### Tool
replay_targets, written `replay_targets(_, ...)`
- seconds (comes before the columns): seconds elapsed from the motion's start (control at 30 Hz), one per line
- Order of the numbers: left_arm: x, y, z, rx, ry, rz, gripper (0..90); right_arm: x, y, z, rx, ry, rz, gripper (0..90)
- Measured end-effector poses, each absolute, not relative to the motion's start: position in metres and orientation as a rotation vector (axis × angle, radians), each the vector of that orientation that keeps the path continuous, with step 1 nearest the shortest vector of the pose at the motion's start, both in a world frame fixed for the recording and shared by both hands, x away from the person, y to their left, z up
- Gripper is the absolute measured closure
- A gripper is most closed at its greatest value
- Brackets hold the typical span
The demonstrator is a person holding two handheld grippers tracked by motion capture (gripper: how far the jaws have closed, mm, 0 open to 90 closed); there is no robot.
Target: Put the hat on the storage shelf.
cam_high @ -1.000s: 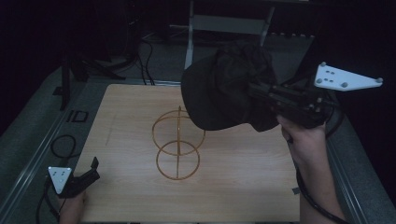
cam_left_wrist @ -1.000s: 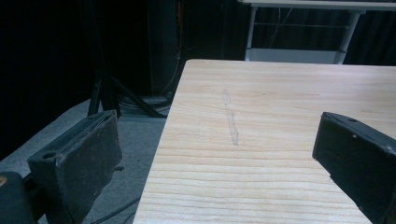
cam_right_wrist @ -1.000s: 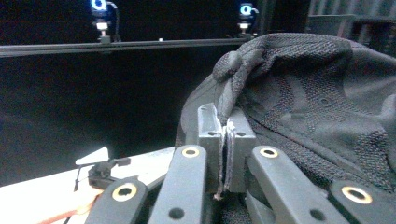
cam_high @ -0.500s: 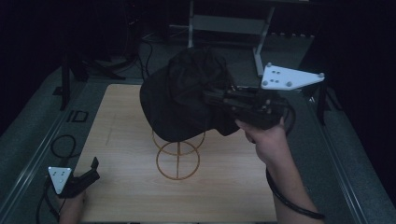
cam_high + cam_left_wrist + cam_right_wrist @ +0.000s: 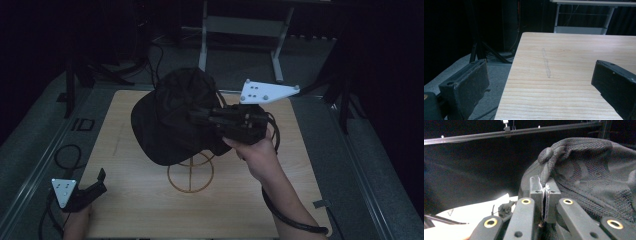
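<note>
Against the picture of a second ago, my right gripper (image 5: 200,119) has carried the black fabric baseball cap (image 5: 170,117) leftward, from over the table's far right corner to directly above the gold wire hat stand (image 5: 190,172). Half a second ago the cap still hung up and left of the stand's upper ring; now it hides most of that ring, and I see the round base hoop and a short arc above it. I cannot tell whether cap and stand touch. My left gripper (image 5: 95,184) has not moved from the near left corner.

Right gripper view: the jaws are pressed together on a fold of the cap (image 5: 584,177), pinching it just below the fabric-covered top button. Crown is coarse mesh weave, panels joined by stitched seams, small eyelets in it. The cloth sags from the pinch, held in the air above the table.

Left gripper view: black jaws spread wide, nothing between them, blocky pads with scuffed faces. They look out over the pale wooden tabletop (image 5: 574,75), straight grain, one faint streaky mark along it.

Stand is thin wire, circular hoop with crossed spokes. Grey triangular plate (image 5: 265,92) tops the right gripper, my right hand (image 5: 252,150) gripping beneath.
</note>
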State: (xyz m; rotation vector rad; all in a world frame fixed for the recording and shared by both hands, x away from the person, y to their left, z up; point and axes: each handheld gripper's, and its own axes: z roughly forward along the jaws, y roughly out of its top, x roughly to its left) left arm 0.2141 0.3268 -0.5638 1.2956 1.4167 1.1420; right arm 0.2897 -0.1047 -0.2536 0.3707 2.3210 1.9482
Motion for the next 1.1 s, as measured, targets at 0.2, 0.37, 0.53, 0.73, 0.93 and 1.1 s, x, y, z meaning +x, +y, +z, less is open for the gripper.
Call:
replay_targets(0.2, 0.214, 0.327, -0.564, 1.298, 1.416, 1.141, 1.8, 0.3, -0.095, -0.274, 0.42, 2.378, 1.969, 87.4)
replay_targets(0.37, 0.214, 0.327, -0.564, 1.302, 1.416, 1.141, 1.8, 0.315, -0.086, -0.293, 0.475, 2.446, 1.93, 87.3)
replay_targets(0.53, 0.214, 0.327, -0.564, 1.298, 1.414, 1.138, 1.8, 0.325, -0.083, -0.304, 0.523, 2.487, 1.917, 87.3)
replay_targets(0.73, 0.214, 0.327, -0.564, 1.299, 1.412, 1.138, 1.8, 0.337, -0.085, -0.321, 0.595, 2.508, 1.871, 86.8)
replay_targets(0.93, 0.214, 0.327, -0.564, 1.299, 1.411, 1.138, 1.8, 0.346, -0.09, -0.33, 0.649, 2.502, 1.844, 83.7)
replay_targets(1.1, 0.214, 0.327, -0.564, 1.298, 1.411, 1.137, 1.8, 0.351, -0.093, -0.337, 0.682, 2.492, 1.855, 80.4)
